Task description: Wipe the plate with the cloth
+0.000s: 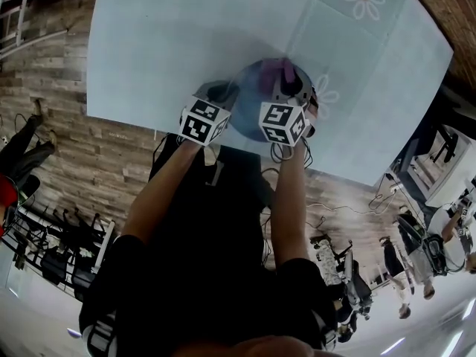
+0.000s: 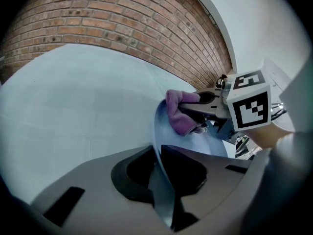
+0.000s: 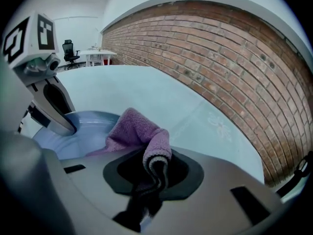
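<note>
I'm clamping my left gripper (image 2: 159,156) on the round pale-blue plate (image 2: 208,143), bracing it, and pressing flat the purple fleecy cloth (image 3: 131,129) pinched in my right gripper (image 3: 154,169).

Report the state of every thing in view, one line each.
left gripper: shut on the rim of the plate.
right gripper: shut on the cloth.
plate: held by its rim, with the cloth against its face.
cloth: bunched, one end pinched between the jaws, the rest lying on the plate.
</note>
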A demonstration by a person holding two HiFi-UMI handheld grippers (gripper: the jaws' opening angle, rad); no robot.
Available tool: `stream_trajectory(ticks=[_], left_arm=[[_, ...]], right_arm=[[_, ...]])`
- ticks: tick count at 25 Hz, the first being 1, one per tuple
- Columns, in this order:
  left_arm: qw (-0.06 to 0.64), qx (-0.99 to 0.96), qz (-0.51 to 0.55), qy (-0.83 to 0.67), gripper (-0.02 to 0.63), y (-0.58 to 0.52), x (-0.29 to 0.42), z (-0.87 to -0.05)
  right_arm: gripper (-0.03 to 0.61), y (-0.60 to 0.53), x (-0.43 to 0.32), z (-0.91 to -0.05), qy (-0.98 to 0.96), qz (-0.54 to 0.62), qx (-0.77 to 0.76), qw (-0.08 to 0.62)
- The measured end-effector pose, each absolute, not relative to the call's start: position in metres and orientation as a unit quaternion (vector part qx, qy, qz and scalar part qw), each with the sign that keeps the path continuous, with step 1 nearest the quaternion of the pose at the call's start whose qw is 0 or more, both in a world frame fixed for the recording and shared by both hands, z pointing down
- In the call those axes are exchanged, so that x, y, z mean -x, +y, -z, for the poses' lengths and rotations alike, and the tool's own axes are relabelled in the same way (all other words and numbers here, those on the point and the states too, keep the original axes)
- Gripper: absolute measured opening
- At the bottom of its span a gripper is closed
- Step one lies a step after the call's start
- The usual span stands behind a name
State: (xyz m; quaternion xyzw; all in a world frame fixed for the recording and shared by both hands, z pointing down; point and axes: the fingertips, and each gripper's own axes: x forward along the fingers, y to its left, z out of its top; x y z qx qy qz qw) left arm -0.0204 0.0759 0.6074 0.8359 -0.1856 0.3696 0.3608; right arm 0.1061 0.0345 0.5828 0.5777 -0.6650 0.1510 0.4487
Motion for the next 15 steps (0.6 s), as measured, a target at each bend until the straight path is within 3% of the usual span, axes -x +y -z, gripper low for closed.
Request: stream_trajectory(ticks=[15], left_arm=[[0.396,-0.826,-0.363,-0.174,0.064,0.076,0.017,-0.612]], right_arm=[[0.084,0.089,-0.157,-0.586,-0.590,-0.150,-0.609,0.509]])
